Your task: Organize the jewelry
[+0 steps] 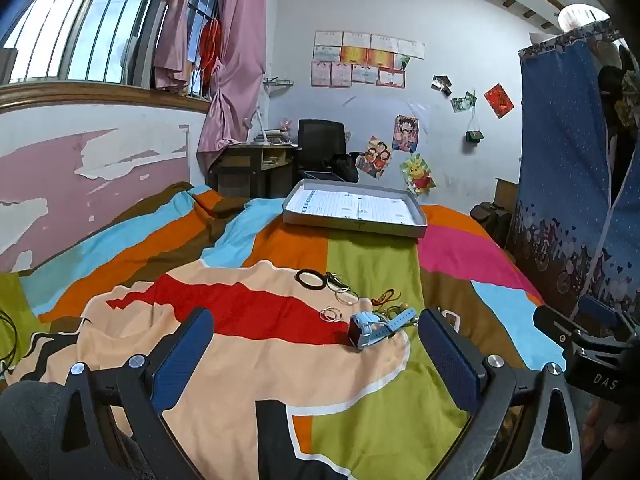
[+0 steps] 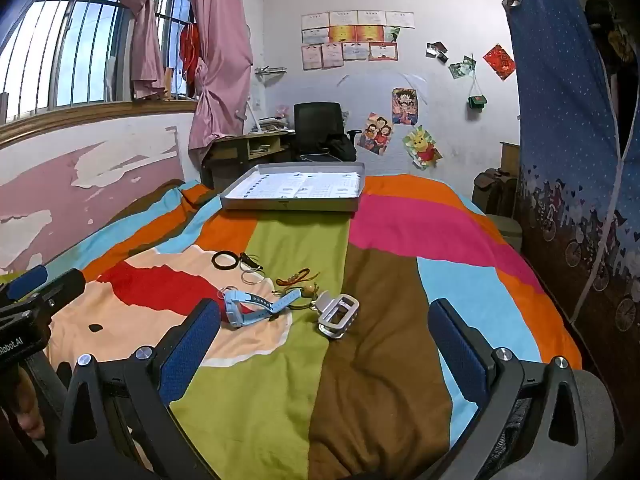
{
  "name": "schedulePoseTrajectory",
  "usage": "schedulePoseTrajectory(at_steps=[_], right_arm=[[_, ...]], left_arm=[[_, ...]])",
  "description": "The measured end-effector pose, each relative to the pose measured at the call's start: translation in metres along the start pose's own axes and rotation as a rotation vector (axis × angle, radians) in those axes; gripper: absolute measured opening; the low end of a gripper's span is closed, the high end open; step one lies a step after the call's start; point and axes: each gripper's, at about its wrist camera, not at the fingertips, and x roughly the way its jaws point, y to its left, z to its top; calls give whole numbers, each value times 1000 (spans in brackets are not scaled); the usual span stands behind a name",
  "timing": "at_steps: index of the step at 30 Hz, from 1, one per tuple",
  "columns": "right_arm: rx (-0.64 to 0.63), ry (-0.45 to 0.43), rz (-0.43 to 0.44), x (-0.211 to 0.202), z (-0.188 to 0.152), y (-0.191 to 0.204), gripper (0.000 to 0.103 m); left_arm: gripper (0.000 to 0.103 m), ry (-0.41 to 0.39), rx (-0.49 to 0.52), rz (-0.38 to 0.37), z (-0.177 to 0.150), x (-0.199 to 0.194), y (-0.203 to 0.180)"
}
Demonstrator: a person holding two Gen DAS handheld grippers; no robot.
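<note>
Left wrist, watch beyond spread fingers

Daylight is streaming through the window, lighting the room evenly; edges are bending and perhaps slightly blurring.

Mid-frame on the striped bedspread, a loose cluster: black ring, thin silver hoops, pale blue watch lying on its side, red cord, white clasp piece. Farther up, an open grey tray, flat, well apart.
</note>
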Motion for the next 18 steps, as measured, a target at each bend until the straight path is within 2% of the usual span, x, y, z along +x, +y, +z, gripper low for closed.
schedulePoseTrajectory(at_steps=[4,7,18], right_arm=[[1,-2,-1,0,0,-1,102],[-1,-4,-1,0,0,0,102],[3,-6,2,-1,0,0,102]], left_arm=[[103,0,16,0,6,-2,-11],[103,-20,8,-2,1,-5,-8],[103,-19,15,-1,1,-4,-6]])
